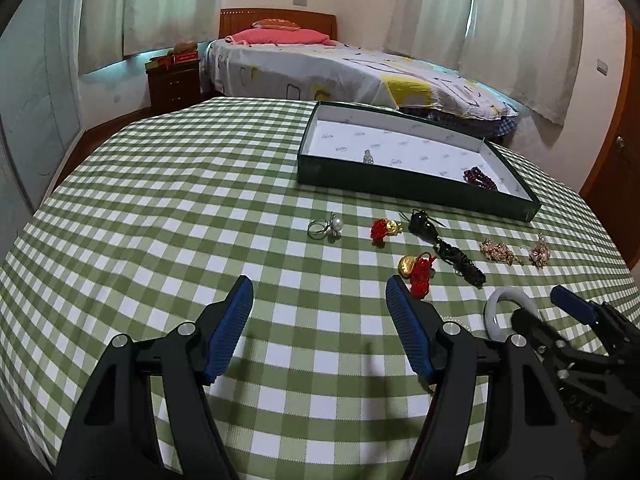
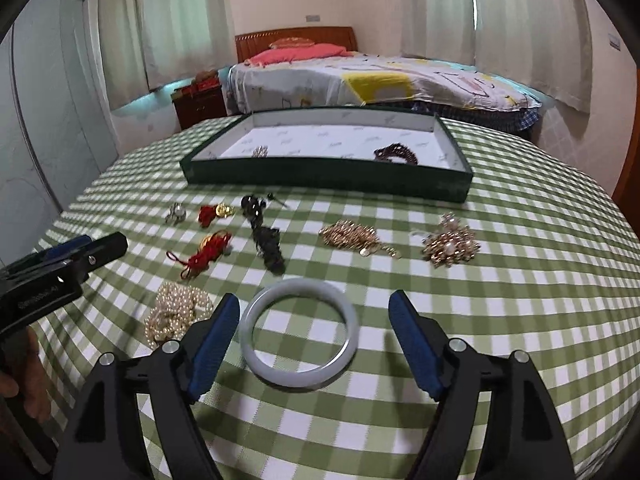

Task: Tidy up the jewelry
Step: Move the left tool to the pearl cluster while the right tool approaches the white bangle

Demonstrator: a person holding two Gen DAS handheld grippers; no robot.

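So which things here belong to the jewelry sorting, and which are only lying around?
For the job:
tray
bangle
pearls
gold chain
brooch
red tassels
black beads
ring

Only around:
bed
nightstand
curtains

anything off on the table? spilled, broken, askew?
Nothing damaged or spilled. Most jewelry lies loose on the checked cloth, outside the green tray; only a dark red bead bracelet and a small silver piece are inside. The pearl strand sits heaped.
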